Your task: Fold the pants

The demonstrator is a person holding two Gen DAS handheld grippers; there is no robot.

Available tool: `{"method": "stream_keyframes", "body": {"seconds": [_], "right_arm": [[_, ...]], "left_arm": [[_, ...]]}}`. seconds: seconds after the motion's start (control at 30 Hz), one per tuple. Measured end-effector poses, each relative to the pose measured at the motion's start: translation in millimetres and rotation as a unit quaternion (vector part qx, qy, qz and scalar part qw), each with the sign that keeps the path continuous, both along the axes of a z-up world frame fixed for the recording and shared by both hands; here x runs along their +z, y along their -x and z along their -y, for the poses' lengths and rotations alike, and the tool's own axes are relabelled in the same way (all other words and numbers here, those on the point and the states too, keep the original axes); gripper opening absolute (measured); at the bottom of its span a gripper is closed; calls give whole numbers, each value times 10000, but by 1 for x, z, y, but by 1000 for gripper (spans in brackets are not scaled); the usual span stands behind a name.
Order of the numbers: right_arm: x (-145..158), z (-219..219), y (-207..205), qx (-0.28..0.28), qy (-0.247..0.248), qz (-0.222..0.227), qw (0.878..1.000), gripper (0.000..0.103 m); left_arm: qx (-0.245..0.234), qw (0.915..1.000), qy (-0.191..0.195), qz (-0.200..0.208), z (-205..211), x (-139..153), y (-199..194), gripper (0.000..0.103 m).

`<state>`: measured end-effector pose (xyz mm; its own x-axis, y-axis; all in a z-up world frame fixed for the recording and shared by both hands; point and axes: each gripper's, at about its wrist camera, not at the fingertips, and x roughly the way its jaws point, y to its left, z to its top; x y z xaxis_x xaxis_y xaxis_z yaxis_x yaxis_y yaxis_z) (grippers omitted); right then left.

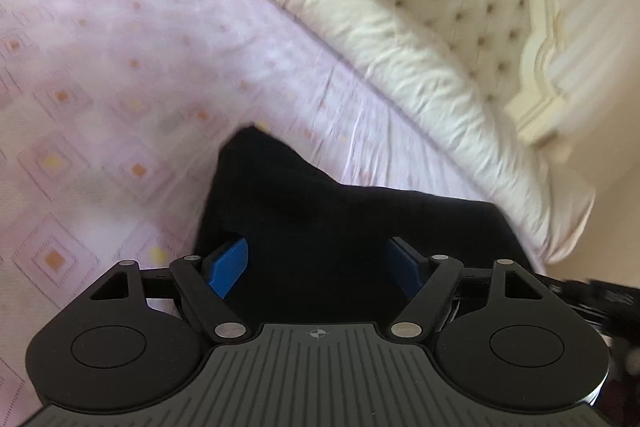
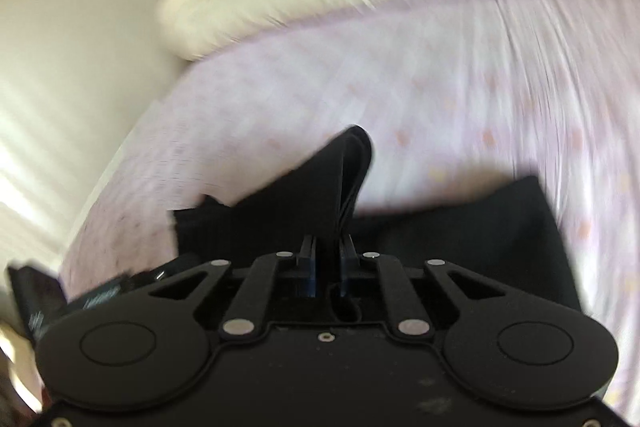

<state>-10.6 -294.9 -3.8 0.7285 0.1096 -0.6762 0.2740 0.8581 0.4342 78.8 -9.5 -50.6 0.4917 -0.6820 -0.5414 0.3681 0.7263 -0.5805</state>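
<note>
Pants (image 2: pixel 352 163): soft, limp, light. Right gripper (image 2: pixel 330 251) pinches a bunched edge; left gripper (image 1: pixel 320 259) spread wide over cloth, grasping nothing.

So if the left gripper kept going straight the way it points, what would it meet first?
Most likely the black pants: the fabric already sits between the open left gripper fingers. Beyond it lies the pink bedsheet, though depth is hard to judge.

One black pants (image 1: pixel 320 211), two grippers, one bedsheet (image 1: pixel 120 67)
</note>
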Motion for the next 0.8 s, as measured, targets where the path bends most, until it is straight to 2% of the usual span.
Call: {"method": "stream_keyframes", "body": {"seconds": [0.1,0.17,0.2,0.3,0.4,0.47,0.6,0.7,0.8], "right_arm": [[34,-6,20,40,625,289,9976,11],[37,4,28,-168,959,188,9951,11],[32,11,29,-278,1057,23,9940,12],[-4,34,24,-350,939,-617,9930,12],[-38,40,14,-394,985,-1262,9863,12],[-37,45,12,-499,882,-1291,9864,12],[-40,33,11,-454,1329,-1535,9781,12],[-40,32,8,-634,1614,-1708,9699,11],[-41,34,6,-765,1727,-1788,9656,12]], "left_arm": [[73,9993,-44,351,-3,11,4,76],[57,9993,-195,319,0,11,3,76],[51,9993,-261,254,2,8,2,76],[-48,9983,-574,50,14,1,-1,76],[-213,9956,-910,100,25,1,1,76],[-196,9947,-1001,133,30,2,1,76],[-106,9932,-1139,224,41,10,-11,76],[-10,9919,-1226,326,47,18,-19,76],[3,9889,-1439,361,55,19,-27,76]]}}
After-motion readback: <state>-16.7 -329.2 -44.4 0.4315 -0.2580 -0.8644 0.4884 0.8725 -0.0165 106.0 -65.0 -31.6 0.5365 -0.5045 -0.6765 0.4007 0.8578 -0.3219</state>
